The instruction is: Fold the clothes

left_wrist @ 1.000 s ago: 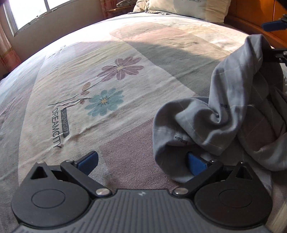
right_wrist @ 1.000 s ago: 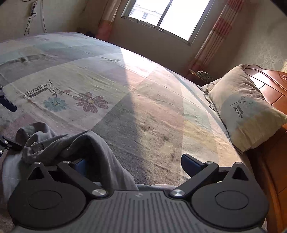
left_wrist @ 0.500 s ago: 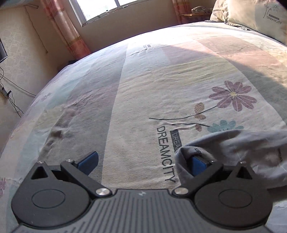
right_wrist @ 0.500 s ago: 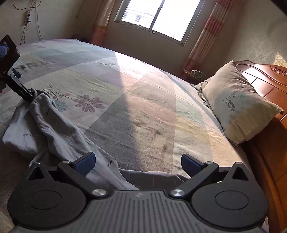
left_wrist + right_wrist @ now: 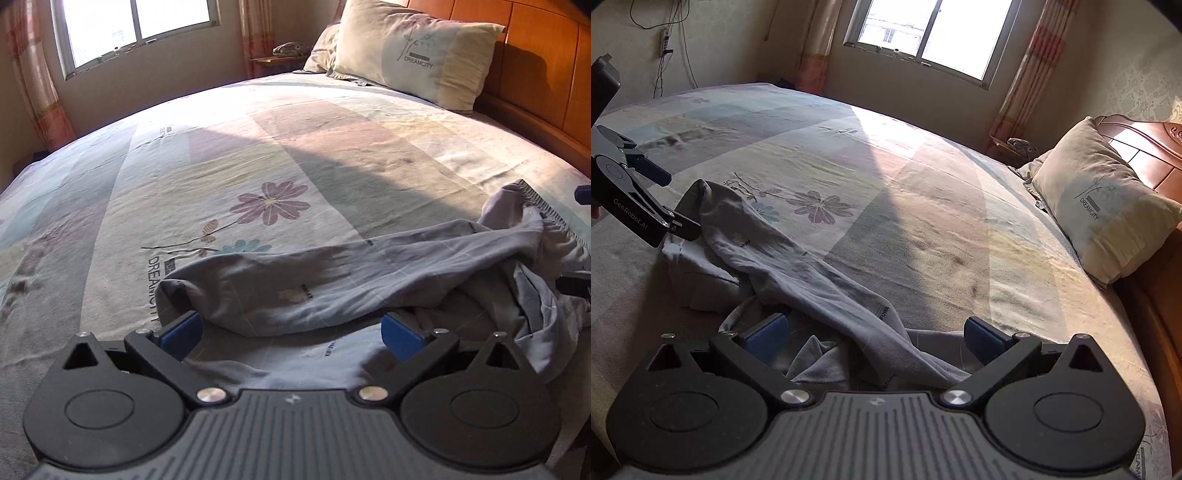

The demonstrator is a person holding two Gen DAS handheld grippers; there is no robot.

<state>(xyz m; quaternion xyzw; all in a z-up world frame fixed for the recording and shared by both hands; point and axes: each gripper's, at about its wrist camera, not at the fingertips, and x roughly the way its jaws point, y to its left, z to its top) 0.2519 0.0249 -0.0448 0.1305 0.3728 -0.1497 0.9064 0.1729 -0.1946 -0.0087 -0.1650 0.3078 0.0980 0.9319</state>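
**Grey garment stretched between two open tongs on the bed**

Sunlight from the window (image 5: 923,37) fell across a wide bed (image 5: 258,147) covered with a pastel patchwork sheet, printed with flowers and the word DREAMCITY. A grey garment (image 5: 332,280) of thin, soft cloth lay crumpled along the near edge of the bed, drawn out in a long wrinkled band.

The left gripper (image 5: 291,330) had its blue pads wide apart, released; one end of the garment lay between and under them, and the cloth bulged up just beyond the fingertips. The right gripper (image 5: 875,332) was also spread open, with a twisted fold of the same garment (image 5: 812,280) passing between its pads toward the camera body. From the right wrist view the left gripper (image 5: 661,199) stood at the far end of the cloth, touching its raised corner.

Beyond the garment the sheet was flat and free up to the far side. A pillow (image 5: 1100,214) leaned against the wooden headboard (image 5: 535,55), well apart from the cloth.
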